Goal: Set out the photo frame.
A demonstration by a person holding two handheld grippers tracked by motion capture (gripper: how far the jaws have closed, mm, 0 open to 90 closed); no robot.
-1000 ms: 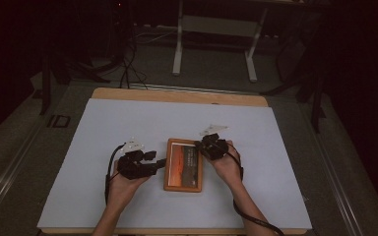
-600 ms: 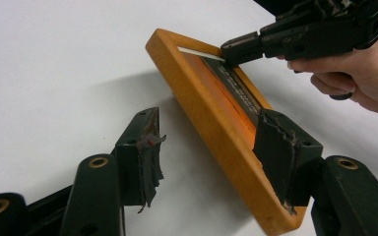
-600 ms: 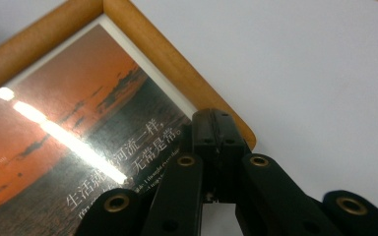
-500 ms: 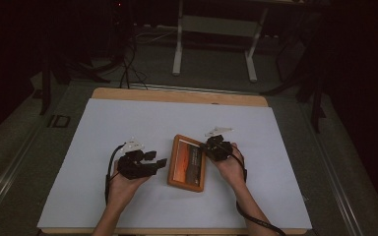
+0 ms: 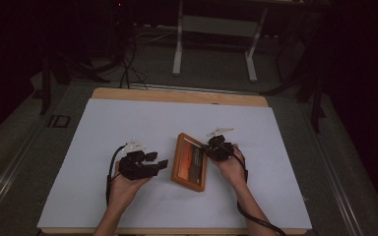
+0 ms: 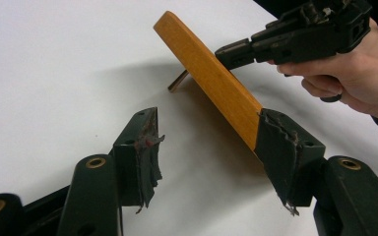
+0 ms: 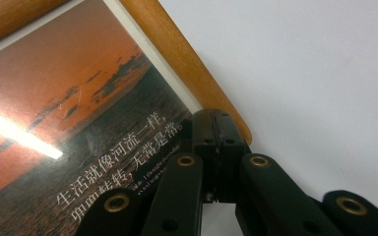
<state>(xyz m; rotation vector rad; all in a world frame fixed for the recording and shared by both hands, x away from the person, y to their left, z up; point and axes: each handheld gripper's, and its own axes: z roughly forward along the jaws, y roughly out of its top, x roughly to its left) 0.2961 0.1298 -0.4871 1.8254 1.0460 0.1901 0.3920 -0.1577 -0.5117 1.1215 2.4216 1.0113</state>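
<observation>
A wooden picture frame [image 5: 191,162] holding an orange sunset print with white Chinese lettering sits tilted on the white table cover [image 5: 103,123], one long edge raised, between the two grippers. The right gripper [image 5: 215,147] has its jaws pressed together on the frame's edge near a corner, the right hand [image 5: 232,164] behind it with the forearm coming in from the near table edge. The left gripper [image 5: 150,166] rests just beside the frame's other side, jaws spread wide and holding nothing, left hand [image 5: 123,184] low on the cover.
</observation>
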